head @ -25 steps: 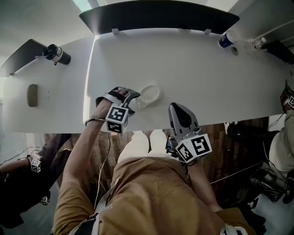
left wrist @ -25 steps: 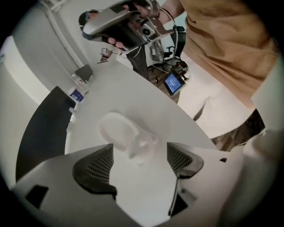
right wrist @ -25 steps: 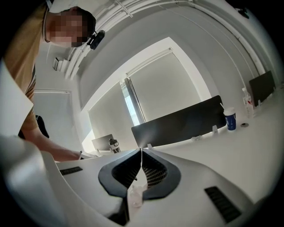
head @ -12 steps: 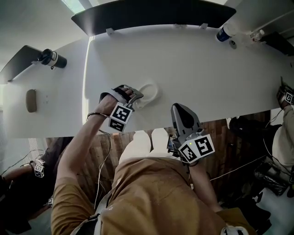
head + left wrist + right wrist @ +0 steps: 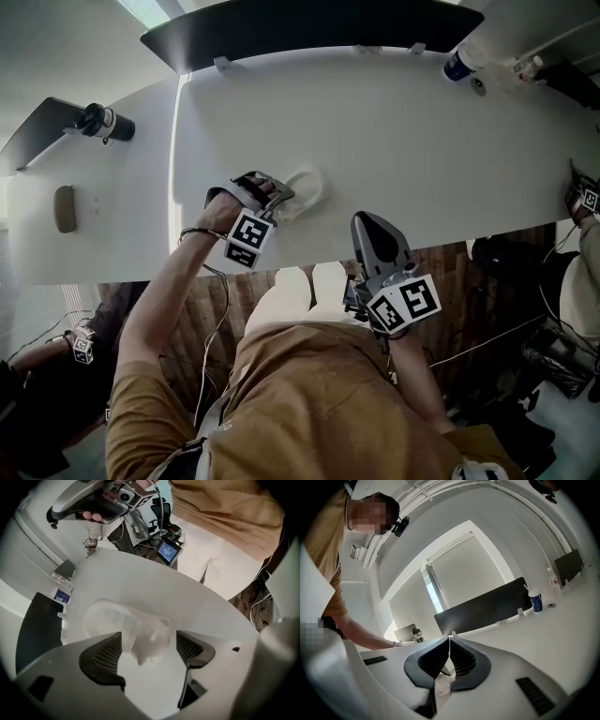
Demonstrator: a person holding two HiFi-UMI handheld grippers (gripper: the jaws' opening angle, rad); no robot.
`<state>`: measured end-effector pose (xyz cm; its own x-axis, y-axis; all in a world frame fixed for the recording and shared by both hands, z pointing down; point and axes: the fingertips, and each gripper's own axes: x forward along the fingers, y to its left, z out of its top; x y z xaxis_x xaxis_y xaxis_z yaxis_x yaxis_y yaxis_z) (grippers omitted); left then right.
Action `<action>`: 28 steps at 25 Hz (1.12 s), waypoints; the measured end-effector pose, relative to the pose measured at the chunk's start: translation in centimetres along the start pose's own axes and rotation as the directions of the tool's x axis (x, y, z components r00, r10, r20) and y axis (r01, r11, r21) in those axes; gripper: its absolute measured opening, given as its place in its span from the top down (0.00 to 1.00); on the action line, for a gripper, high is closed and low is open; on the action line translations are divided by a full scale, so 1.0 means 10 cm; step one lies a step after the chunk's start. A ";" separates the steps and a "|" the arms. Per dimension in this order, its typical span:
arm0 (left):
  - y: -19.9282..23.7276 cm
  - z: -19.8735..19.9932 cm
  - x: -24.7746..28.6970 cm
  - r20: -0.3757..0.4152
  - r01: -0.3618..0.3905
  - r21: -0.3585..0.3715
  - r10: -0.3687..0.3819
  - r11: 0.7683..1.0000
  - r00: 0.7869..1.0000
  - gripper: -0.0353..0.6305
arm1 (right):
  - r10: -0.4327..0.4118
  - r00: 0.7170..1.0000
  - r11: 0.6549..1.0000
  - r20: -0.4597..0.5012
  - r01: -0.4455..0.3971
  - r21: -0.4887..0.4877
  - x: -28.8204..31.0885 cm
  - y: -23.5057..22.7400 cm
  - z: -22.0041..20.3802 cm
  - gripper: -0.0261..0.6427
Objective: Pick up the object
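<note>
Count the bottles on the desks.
2: a dark bottle at the far edge of the left desk, and a blue-and-white bottle at the far right corner of the main table. The clutter beside it may hide more.

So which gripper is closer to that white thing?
Left. The left gripper has open jaws around one end of the white object; the right gripper is shut at the edge of the table, apart.
</note>
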<state>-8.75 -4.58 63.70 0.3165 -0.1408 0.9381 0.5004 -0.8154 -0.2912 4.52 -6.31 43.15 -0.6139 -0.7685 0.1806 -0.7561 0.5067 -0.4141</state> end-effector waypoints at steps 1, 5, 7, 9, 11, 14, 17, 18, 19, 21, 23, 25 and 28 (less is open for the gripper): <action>-0.01 0.00 0.02 -0.003 0.004 0.006 -0.004 1.000 1.000 0.40 | 0.005 1.000 1.000 0.003 -0.005 0.005 -0.01 -0.01 0.00 0.95; -0.05 -0.02 0.06 -0.024 0.016 0.043 -0.015 0.999 1.000 0.45 | 0.020 1.000 0.999 0.019 -0.021 0.037 -0.04 -0.04 0.01 0.95; -0.04 -0.04 0.07 -0.045 0.010 0.078 -0.007 0.997 0.999 0.53 | 0.015 1.000 0.999 0.009 -0.016 0.035 -0.03 -0.07 0.00 0.95; -0.04 -0.04 0.08 -0.062 0.017 0.109 -0.010 0.994 0.998 0.54 | 0.009 1.000 0.999 0.005 -0.009 0.035 -0.03 -0.09 -0.01 0.95; -0.04 -0.04 0.09 -0.080 0.021 0.137 -0.010 0.990 0.997 0.54 | 0.004 1.000 0.999 0.003 -0.004 0.038 -0.03 -0.11 -0.01 0.95; -0.05 -0.05 0.11 -0.105 0.022 0.152 -0.006 0.988 0.994 0.54 | 0.004 1.000 0.999 -0.002 -0.004 0.044 -0.02 -0.11 -0.04 0.95; -0.06 -0.07 0.13 -0.119 0.032 0.166 -0.012 0.986 0.993 0.54 | 0.006 1.000 0.999 -0.002 -0.006 0.048 0.00 -0.09 -0.05 0.95; -0.07 -0.07 0.13 -0.122 0.034 0.175 -0.013 0.984 0.992 0.54 | 0.007 1.000 0.999 -0.001 -0.007 0.048 0.01 -0.09 -0.05 0.95; -0.07 -0.08 0.14 -0.124 0.035 0.183 -0.012 0.983 0.992 0.54 | 0.008 1.000 0.999 -0.001 -0.008 0.047 0.02 -0.08 -0.05 0.95; -0.08 -0.08 0.14 -0.124 0.031 0.187 -0.007 0.982 0.992 0.55 | 0.008 1.000 0.999 -0.003 -0.008 0.044 0.03 -0.07 -0.04 0.95; -0.07 -0.07 0.14 -0.126 0.027 0.180 -0.004 0.983 0.992 0.55 | 0.007 1.000 0.999 -0.003 -0.007 0.044 0.02 -0.08 -0.04 0.95; -0.06 -0.06 0.13 -0.131 0.026 0.173 -0.004 0.985 0.991 0.56 | 0.003 1.000 0.999 -0.003 -0.003 0.044 0.00 -0.09 -0.03 0.95; -0.04 -0.05 0.13 -0.135 0.028 0.161 -0.006 0.987 0.991 0.56 | -0.002 1.000 0.999 -0.003 0.002 0.043 -0.01 -0.11 -0.02 0.95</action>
<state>-8.95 -4.69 65.18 0.2012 -0.2103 0.9567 0.6325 -0.7179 -0.2908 5.37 -6.67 43.79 -0.6130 -0.7683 0.1840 -0.7469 0.4877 -0.4520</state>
